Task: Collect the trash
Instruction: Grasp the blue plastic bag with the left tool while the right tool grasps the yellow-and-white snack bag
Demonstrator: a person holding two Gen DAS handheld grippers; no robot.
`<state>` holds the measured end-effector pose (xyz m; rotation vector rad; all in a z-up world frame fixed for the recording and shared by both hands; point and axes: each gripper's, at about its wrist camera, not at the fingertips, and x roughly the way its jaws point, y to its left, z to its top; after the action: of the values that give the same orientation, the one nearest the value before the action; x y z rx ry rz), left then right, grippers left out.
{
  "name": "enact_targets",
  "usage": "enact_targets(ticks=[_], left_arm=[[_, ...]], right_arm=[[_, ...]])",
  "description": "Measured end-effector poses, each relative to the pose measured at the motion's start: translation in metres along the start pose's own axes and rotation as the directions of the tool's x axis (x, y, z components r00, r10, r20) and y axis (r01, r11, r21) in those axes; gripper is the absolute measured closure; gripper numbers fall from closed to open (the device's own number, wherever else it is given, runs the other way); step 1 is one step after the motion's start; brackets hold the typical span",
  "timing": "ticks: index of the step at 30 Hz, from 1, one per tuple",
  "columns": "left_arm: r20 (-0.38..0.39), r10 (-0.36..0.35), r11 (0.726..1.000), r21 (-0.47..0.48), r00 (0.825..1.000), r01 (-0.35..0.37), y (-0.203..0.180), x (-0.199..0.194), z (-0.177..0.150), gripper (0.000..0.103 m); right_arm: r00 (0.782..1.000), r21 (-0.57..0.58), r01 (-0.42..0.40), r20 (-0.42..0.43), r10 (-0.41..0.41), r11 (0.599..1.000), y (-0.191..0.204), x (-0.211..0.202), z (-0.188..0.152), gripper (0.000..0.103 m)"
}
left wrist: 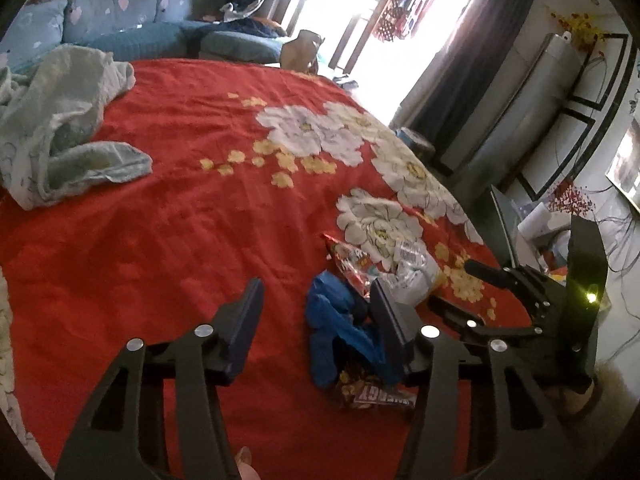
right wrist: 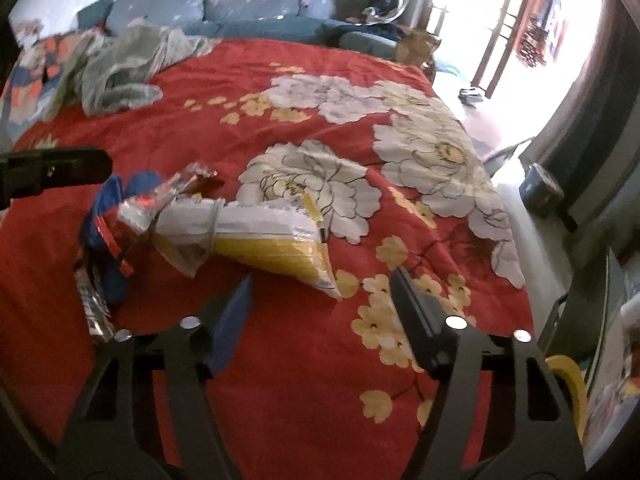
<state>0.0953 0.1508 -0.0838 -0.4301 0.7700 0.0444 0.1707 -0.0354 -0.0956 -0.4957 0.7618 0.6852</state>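
Left gripper [left wrist: 316, 312]: jaws are being held partly spread above the red floral bedspread [left wrist: 180, 208], nothing being pinched; only bare cloth is lying between the pads, and the trash is sitting just to the right of them.

Right gripper [right wrist: 322, 300]: jaws are likewise being held partly spread, with only the tip of the yellow-and-white snack bag [right wrist: 272, 244] reaching toward the gap; no pad is being pressed on it.

Trash pile: wrappers are being left in a small heap near the bed's edge, namely a crumpled blue plastic bag [left wrist: 340, 320], a red foil wrapper [left wrist: 348, 260], a white crinkled packet [left wrist: 412, 272] and a brown "ENERGY" bar wrapper [left wrist: 372, 394], partly being covered by the blue bag.

Not trash: a pale green blanket [left wrist: 60, 128] is being left bunched at the far side, well apart from the heap.

Step in hand: an approach to the heap by both grippers is being judged; no piece is being lifted yet.

How it is best done: the left jaws are best being shifted rightward over the blue bag's raised fold, the right jaws being slid onto the snack bag's corner, so that film alone, not bedspread, is being caught.

Risk: the two grippers are being brought close together, so a collision is to be guarded against.
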Motion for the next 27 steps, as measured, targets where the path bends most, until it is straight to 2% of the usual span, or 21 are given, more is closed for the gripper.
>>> enact_targets(ticks=[1, 2, 3, 4, 6, 8, 10, 15, 27], left_arm=[[-0.006, -0.001, 1.000, -0.002, 1.000, 0.001, 0.000, 0.002, 0.000, 0.054], [-0.015, -0.005, 1.000, -0.007, 1.000, 0.005, 0.001, 0.005, -0.001, 0.055], [-0.020, -0.008, 1.000, -0.011, 1.000, 0.007, 0.001, 0.007, -0.001, 0.057], [-0.029, -0.010, 1.000, -0.014, 1.000, 0.010, 0.001, 0.009, -0.002, 0.060], [-0.043, -0.015, 1.000, -0.015, 0.999, 0.015, 0.001, 0.013, -0.003, 0.066], [-0.051, -0.024, 1.000, -0.014, 0.998, 0.023, 0.001, 0.016, -0.003, 0.071], [-0.056, -0.033, 0.999, -0.012, 0.998, 0.032, -0.001, 0.018, -0.003, 0.080], [-0.045, -0.046, 0.999, 0.009, 0.998, 0.046, -0.009, 0.018, -0.003, 0.095], [0.073, -0.094, 0.991, 0.103, 0.993, 0.086, -0.049, -0.015, 0.009, 0.098]], right_arm=[[1.000, -0.015, 0.003, -0.006, -0.004, 1.000, 0.002, 0.002, 0.000, 0.053], [1.000, -0.025, 0.004, -0.009, -0.004, 1.000, 0.004, 0.004, 0.000, 0.063], [1.000, -0.040, 0.003, -0.014, -0.004, 0.999, 0.006, 0.006, -0.001, 0.080], [1.000, -0.051, 0.007, -0.019, -0.008, 0.999, 0.008, 0.008, -0.002, 0.086], [0.999, -0.069, 0.029, -0.011, -0.030, 0.997, 0.012, 0.008, -0.005, 0.092], [1.000, -0.065, 0.019, -0.007, -0.020, 0.998, 0.013, 0.006, -0.007, 0.099], [1.000, -0.049, 0.011, -0.002, -0.011, 0.999, 0.011, 0.003, -0.011, 0.099], [1.000, 0.008, 0.002, 0.004, -0.002, 1.000, 0.000, -0.004, -0.017, 0.100], [0.998, 0.127, 0.034, 0.040, -0.039, 0.991, -0.035, -0.035, -0.043, 0.101]])
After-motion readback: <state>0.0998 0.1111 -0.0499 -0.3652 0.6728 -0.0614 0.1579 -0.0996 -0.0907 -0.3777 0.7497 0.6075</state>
